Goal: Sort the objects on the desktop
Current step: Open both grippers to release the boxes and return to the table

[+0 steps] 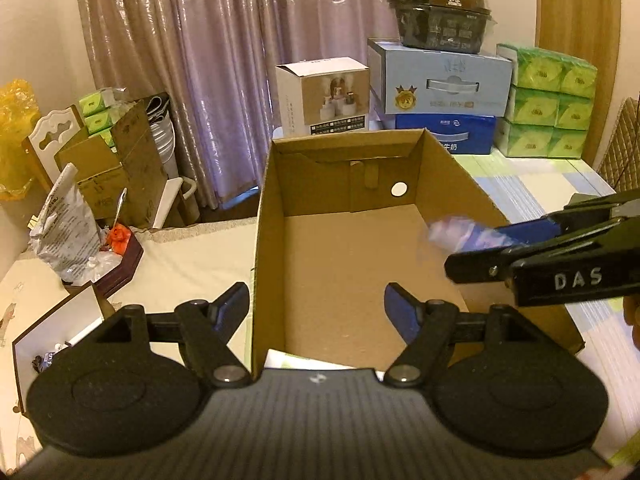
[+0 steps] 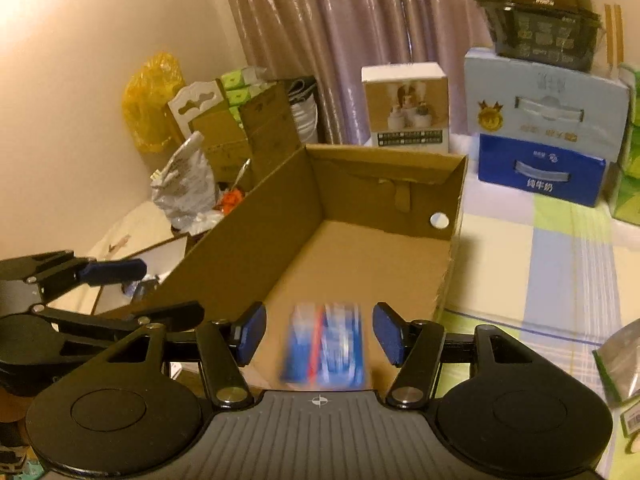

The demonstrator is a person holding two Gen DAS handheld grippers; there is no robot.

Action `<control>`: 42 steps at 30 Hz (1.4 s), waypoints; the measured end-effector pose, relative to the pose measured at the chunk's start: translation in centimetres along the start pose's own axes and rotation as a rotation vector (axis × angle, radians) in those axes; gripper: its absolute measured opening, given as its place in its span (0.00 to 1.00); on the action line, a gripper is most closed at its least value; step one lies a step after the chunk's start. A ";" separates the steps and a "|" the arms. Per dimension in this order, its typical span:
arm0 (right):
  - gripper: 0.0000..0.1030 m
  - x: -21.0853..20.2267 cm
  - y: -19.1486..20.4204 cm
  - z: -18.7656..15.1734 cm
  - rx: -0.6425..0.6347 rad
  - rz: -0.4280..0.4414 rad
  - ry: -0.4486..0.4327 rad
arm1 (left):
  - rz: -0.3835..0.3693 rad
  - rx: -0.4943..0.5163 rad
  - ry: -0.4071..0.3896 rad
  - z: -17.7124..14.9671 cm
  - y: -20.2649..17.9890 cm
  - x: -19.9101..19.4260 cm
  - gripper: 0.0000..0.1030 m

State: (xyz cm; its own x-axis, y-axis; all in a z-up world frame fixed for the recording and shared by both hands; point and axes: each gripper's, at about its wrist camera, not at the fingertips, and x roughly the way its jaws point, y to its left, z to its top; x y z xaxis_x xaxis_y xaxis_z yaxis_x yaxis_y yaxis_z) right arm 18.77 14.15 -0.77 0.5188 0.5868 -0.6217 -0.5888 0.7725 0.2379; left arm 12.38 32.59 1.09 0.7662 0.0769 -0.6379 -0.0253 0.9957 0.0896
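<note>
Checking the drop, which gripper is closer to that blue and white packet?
Right. The blue-and-white packet sits blurred between the right gripper's open fingers; the left gripper is off to its side.

A big brown cardboard box (image 2: 360, 248) sits open at the top, with a small round hole in its far wall. A blue and white packet (image 2: 325, 346) with a red stripe looks blurry over the near end of the box, inside its walls. Nothing presses on the packet.

Home bedroom, curtains (image 1: 208, 60), bedsheet (image 2: 560, 248), stacked tissue packs (image 1: 552, 100)
</note>
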 end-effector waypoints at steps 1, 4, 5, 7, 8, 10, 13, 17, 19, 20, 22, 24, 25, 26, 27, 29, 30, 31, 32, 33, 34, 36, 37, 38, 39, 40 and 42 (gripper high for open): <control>0.58 -0.3 0.0 0.1 0.002 0.001 -0.006 | 0.001 0.002 -0.001 0.0 0.0 -0.1 0.69; 0.59 -1.9 -0.2 0.4 0.004 -0.004 -0.032 | 0.008 -0.003 -0.004 0.0 -0.1 -0.6 0.69; 0.60 -2.5 -0.3 0.5 0.006 -0.006 -0.041 | 0.010 -0.007 -0.006 0.0 -0.2 -0.8 0.69; 0.62 -4.1 -0.7 0.4 0.017 -0.020 -0.063 | 0.011 -0.010 -0.012 0.1 -0.3 -1.3 0.70; 0.63 -4.8 -1.0 0.3 0.025 -0.024 -0.070 | 0.013 -0.013 -0.016 0.1 -0.4 -1.6 0.70; 0.67 -6.5 -1.5 -0.1 0.044 -0.041 -0.089 | 0.014 -0.013 -0.027 0.2 -0.9 -2.3 0.70; 0.74 -8.8 -1.9 -0.7 0.044 -0.075 -0.105 | 0.005 -0.020 -0.052 0.4 -1.9 -3.9 0.74; 0.84 -12.3 -2.8 -1.8 0.056 -0.113 -0.138 | -0.022 -0.006 -0.086 0.7 -3.6 -5.9 0.79; 0.88 -14.1 -3.4 -2.5 0.064 -0.131 -0.151 | -0.039 0.004 -0.101 0.7 -4.7 -6.7 0.81; 0.90 -15.1 -3.8 -2.9 0.067 -0.143 -0.160 | -0.049 0.007 -0.106 0.8 -5.4 -7.1 0.83; 0.94 -17.2 -4.7 -3.5 0.069 -0.176 -0.176 | -0.071 0.012 -0.116 0.9 -6.7 -7.8 0.86; 0.98 -19.1 -5.7 -4.3 0.070 -0.212 -0.186 | -0.097 0.016 -0.130 1.1 -8.2 -8.7 0.88; 0.98 -20.0 -6.2 -4.6 0.070 -0.227 -0.190 | -0.108 0.017 -0.135 1.2 -8.8 -9.0 0.89; 0.98 -21.0 -6.8 -5.1 0.072 -0.247 -0.195 | -0.127 0.021 -0.140 1.3 -9.7 -9.4 0.91; 0.98 -21.9 -7.4 -5.6 0.075 -0.266 -0.199 | -0.144 0.027 -0.147 1.4 -10.5 -9.8 0.93; 0.98 -23.6 -8.8 -6.7 0.086 -0.304 -0.199 | -0.175 0.037 -0.165 1.5 -12.4 -10.5 0.96; 0.98 -24.4 -9.7 -7.4 0.091 -0.324 -0.198 | -0.193 0.041 -0.171 1.6 -13.3 -10.8 0.98; 0.98 -25.2 -10.6 -8.2 0.100 -0.351 -0.196 | -0.209 0.043 -0.173 1.5 -14.1 -10.9 0.99; 0.98 -26.0 -11.5 -9.0 0.109 -0.374 -0.194 | -0.234 0.047 -0.175 1.6 -15.3 -11.1 0.99; 0.98 -26.6 -12.4 -9.8 0.121 -0.396 -0.189 | -0.253 0.056 -0.174 1.6 -16.2 -11.1 0.99; 0.98 -27.2 -13.4 -10.7 0.133 -0.417 -0.182 | -0.271 0.070 -0.170 1.5 -17.3 -11.0 0.99; 0.98 -28.2 -15.3 -12.5 0.161 -0.462 -0.168 | -0.298 0.096 -0.158 1.4 -19.7 -10.5 0.99; 0.98 -28.6 -16.2 -13.4 0.178 -0.484 -0.159 | -0.314 0.104 -0.148 1.4 -20.9 -10.1 0.99; 0.98 -29.0 -17.1 -14.3 0.197 -0.501 -0.149 | -0.326 0.104 -0.138 1.3 -21.8 -9.6 0.99; 0.98 -29.3 -17.8 -15.2 0.216 -0.509 -0.140 | -0.338 0.102 -0.128 1.1 -22.6 -9.2 0.99; 0.98 -29.5 -18.5 -16.0 0.233 -0.519 -0.132 | -0.350 0.101 -0.118 1.0 -23.4 -8.9 0.99; 0.98 -29.8 -19.6 -17.5 0.251 -0.531 -0.119 | -0.371 0.110 -0.094 0.7 -25.0 -8.0 0.99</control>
State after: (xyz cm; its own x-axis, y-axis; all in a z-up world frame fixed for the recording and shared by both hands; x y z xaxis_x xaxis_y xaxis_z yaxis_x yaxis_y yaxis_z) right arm 4.04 -22.69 0.06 0.7761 0.1168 -0.6196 -0.0732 0.9927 0.0954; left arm 7.38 7.00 4.47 0.7656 -0.2975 -0.5703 0.3296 0.9428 -0.0494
